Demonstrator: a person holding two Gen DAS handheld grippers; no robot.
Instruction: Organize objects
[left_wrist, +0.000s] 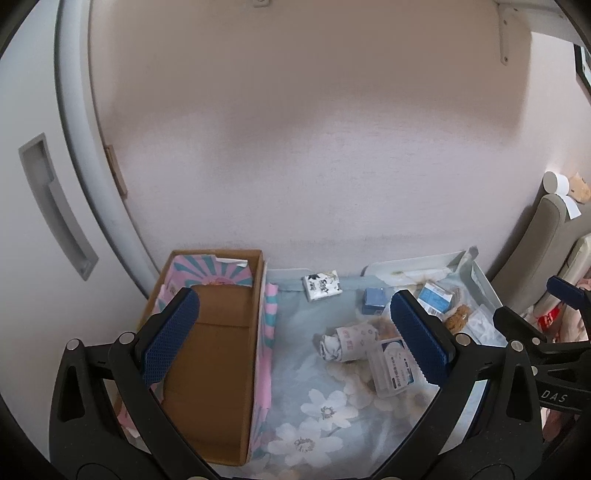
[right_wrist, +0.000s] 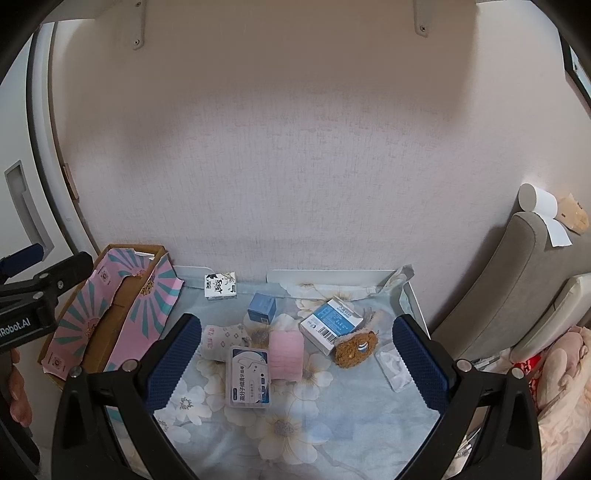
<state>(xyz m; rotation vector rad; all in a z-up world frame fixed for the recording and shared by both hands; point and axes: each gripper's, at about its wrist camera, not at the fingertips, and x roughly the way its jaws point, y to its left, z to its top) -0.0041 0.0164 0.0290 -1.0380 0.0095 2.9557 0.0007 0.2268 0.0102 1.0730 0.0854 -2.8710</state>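
From the left wrist we see our left gripper (left_wrist: 295, 339) hanging above the surface with its fingers wide apart and nothing between them. One finger sits over the box (left_wrist: 218, 354), an open cardboard carton at the left whose floor looks bare; we judge it is the bin for the loose things, set beside them for a short carry. To the right lie a tissue pack (left_wrist: 321, 285) far back, a blue cube (left_wrist: 373, 301), a rolled sock (left_wrist: 341, 343) and a floss case (left_wrist: 391, 367), partly behind the right finger. The right gripper's tip (left_wrist: 565, 291) shows at the right edge.

From the right wrist our right gripper (right_wrist: 297, 369) also hangs empty, fingers spread, framing the pile: the floss case (right_wrist: 249, 376) near, touching a pink roll (right_wrist: 286, 354); a white-and-blue carton (right_wrist: 330, 325) leaning on a brown plush (right_wrist: 356, 349); a clear packet (right_wrist: 395, 369) by the right finger. The box (right_wrist: 110, 314) lies left, well apart. Nothing is packed yet, we judge.

The surface is a floral cloth (right_wrist: 295, 435) over a white tray (right_wrist: 332, 275) against a pale wall (right_wrist: 295, 166). A grey cushion (right_wrist: 509, 280) and a paper roll (right_wrist: 537, 199) stand right; a white door (left_wrist: 37, 184) stands left.
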